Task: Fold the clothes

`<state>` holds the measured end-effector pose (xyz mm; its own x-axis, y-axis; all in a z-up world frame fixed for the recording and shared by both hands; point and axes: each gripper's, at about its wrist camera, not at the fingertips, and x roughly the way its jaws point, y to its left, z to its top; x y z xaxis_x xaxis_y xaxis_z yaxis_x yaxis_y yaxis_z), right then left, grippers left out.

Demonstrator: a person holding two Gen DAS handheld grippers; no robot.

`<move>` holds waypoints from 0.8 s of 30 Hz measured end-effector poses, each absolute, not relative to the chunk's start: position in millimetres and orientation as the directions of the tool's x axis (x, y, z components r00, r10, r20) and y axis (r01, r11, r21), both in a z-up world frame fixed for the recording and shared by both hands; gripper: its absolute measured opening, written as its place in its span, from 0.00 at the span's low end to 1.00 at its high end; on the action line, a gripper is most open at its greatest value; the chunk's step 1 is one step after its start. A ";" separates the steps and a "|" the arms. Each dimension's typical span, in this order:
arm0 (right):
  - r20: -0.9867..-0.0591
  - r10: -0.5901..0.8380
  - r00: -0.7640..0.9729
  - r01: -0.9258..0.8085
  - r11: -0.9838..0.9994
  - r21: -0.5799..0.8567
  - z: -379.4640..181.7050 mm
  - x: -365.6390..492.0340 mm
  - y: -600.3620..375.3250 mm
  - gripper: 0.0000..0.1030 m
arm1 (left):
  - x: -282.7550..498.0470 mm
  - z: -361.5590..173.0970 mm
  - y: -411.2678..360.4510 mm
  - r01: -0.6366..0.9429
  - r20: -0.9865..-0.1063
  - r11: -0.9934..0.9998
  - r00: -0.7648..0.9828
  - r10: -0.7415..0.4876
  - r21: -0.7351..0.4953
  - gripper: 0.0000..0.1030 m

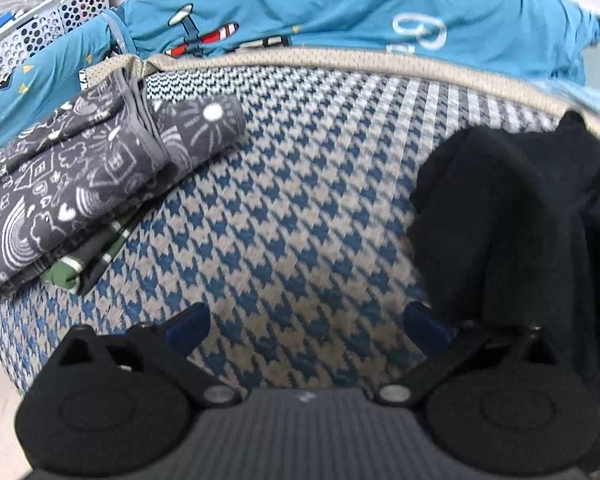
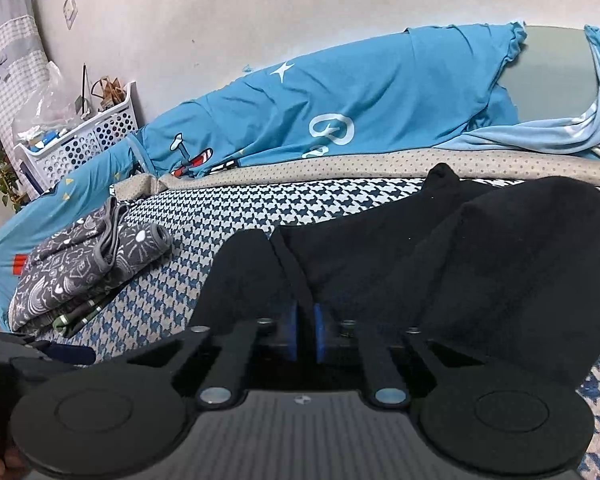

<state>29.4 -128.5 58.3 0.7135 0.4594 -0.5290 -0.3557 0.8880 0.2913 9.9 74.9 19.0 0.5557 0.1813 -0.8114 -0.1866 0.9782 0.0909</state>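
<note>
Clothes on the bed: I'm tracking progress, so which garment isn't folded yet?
The black garment, lying rumpled with the right gripper shut on its edge. The grey patterned garment is already folded on a stack.

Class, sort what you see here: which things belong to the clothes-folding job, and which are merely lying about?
Part of the job:
- black garment, pinched by the shut right gripper
- left gripper, open over the houndstooth cover
- folded grey patterned garment, on a green striped one

Lying about:
- blue bedding
- white basket
</note>
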 end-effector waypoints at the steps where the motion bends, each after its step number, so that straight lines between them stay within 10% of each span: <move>1: -0.524 0.456 0.720 -0.357 0.890 0.283 62.1 26.1 -128.8 0.06 | 9.8 22.7 74.5 -0.190 -0.805 0.979 0.567 0.174 0.078 1.00; 24: -0.492 0.396 0.775 -0.373 0.916 0.149 116.4 -86.5 -194.5 0.04 | -7.9 60.0 43.0 -0.101 -0.674 0.986 0.739 -0.016 -0.135 1.00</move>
<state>-86.5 -194.5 116.4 0.7750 0.3960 -0.4925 -0.3731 0.9157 0.1492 -7.9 43.0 60.0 0.7389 -0.0164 -0.6736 -0.1009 0.9857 -0.1347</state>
